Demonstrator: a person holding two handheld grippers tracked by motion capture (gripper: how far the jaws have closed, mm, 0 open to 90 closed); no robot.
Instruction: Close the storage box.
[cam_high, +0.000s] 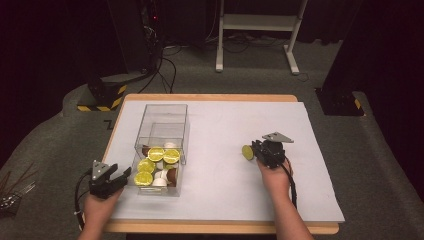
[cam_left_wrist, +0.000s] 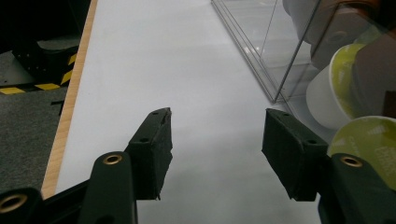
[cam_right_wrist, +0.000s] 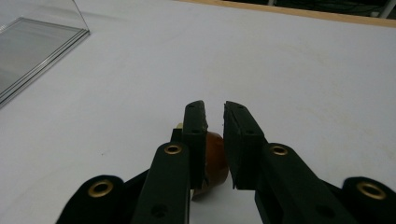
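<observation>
Clear plastic box (cam_high: 162, 131) sits left of centre on the white mat (cam_high: 225, 200), its near end packed with coffee capsules (cam_high: 156, 170), lime-green foil lids up. Right gripper (cam_high: 252, 151) is out on open mat, well right of the box, nothing between them. Its jaws are barely parted around a brown capsule (cam_right_wrist: 215, 156), lying on its side, green lid (cam_high: 247, 152) facing left, axis running left-right. Left gripper (cam_high: 122, 177) rests just beside the box's near left corner, jaws apart, empty.
</observation>
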